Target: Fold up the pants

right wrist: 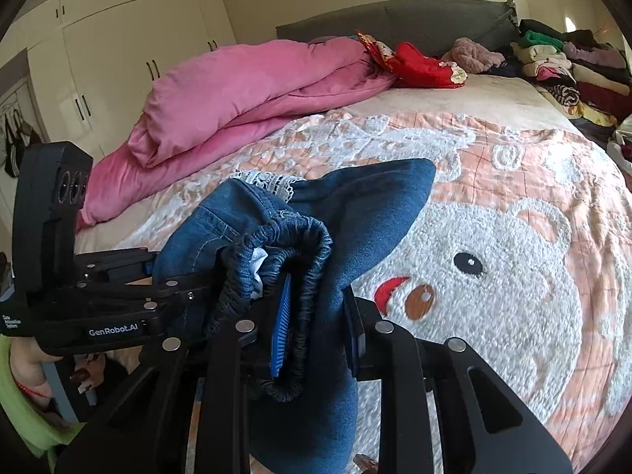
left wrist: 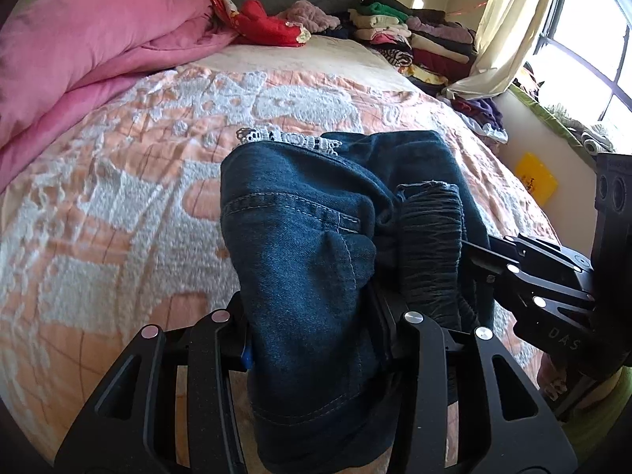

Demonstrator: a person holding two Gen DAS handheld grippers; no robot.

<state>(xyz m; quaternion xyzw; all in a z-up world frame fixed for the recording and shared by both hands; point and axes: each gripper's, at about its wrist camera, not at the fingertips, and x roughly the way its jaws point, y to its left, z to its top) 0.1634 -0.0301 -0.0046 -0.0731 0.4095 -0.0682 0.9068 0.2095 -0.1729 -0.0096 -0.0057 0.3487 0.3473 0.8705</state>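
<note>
I have the denim pants (left wrist: 312, 245) bunched and lifted above the bedspread (left wrist: 118, 197), my left gripper (left wrist: 316, 339) clamped on the denim and my right gripper (right wrist: 316, 335) clamped on the elastic waistband (right wrist: 292, 276). I judge this the carry-and-lay step; next I need to spread them flat on the bed before folding.

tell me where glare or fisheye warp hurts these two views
Left wrist view: the window is blown out white and the bed bulges; right wrist view: evenly lit, no glare, the jeans stay sharp, edges vignette black.
</note>
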